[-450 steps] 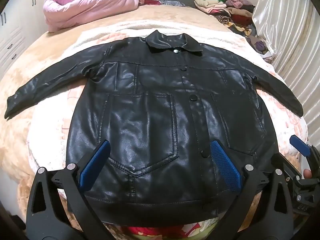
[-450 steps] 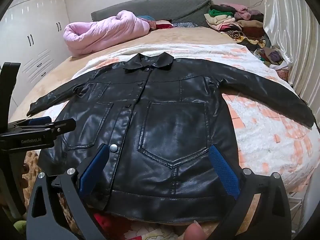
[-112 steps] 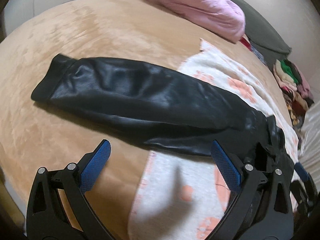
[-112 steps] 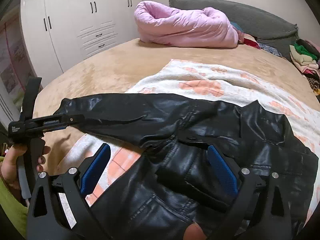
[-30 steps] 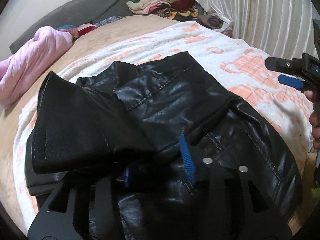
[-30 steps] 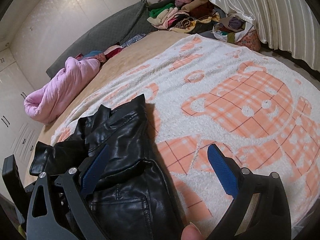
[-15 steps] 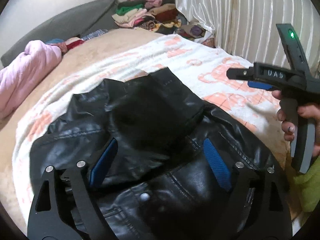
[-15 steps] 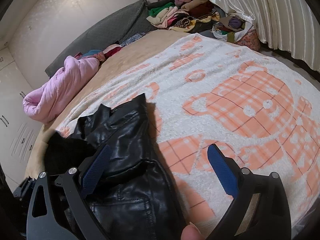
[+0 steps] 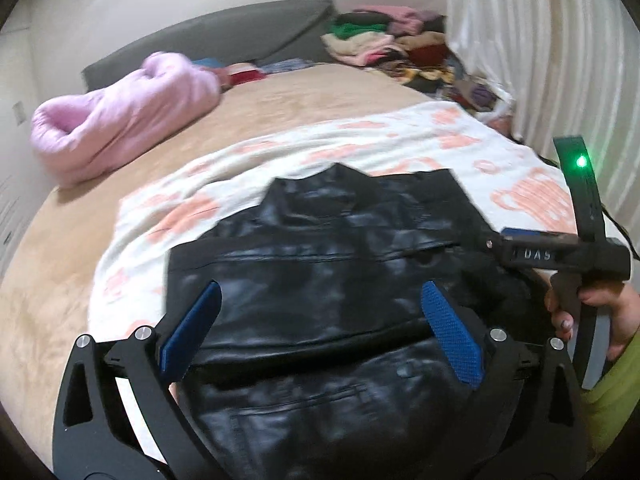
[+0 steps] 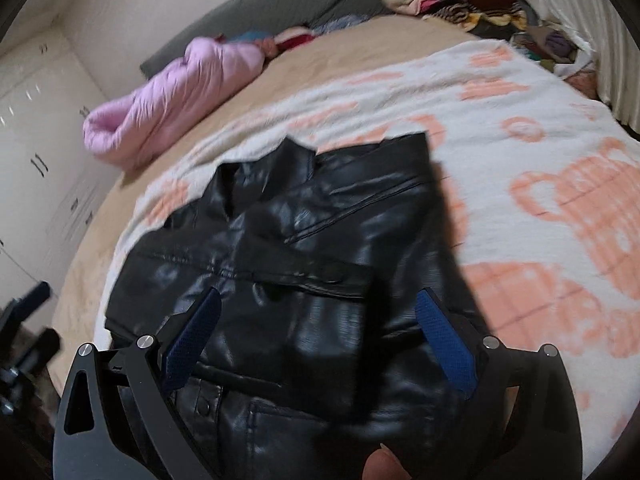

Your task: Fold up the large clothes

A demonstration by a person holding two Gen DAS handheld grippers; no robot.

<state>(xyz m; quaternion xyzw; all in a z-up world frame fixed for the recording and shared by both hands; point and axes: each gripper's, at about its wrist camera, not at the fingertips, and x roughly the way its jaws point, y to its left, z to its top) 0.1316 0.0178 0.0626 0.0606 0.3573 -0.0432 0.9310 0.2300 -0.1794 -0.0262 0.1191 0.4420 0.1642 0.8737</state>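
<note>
A black leather jacket (image 9: 328, 264) lies on a white blanket with an orange pattern (image 9: 400, 144), collar away from me and its sleeves folded in over the front. My left gripper (image 9: 320, 292) hovers above the jacket's middle. Its jaws are opening, and nothing sits between the blue pads. In the right wrist view a buttoned cuff (image 10: 320, 272) lies across the jacket (image 10: 360, 208). My right gripper (image 10: 318, 296) stands open above that cuff and grips nothing. From the left wrist view the right gripper (image 9: 504, 240) shows at the jacket's right side, held by a hand (image 9: 600, 304).
A rolled pink quilt (image 9: 120, 136) lies at the far left of the tan bed (image 9: 52, 264). Piled clothes (image 9: 384, 40) sit at the far right by a white curtain (image 9: 540, 60). A grey headboard (image 9: 224, 36) is behind. White wardrobes (image 10: 40, 140) stand to the left.
The left gripper let go of the sleeve it held, opened wide, and rose back from the jacket. The right gripper swung left from the bare blanket to over the jacket.
</note>
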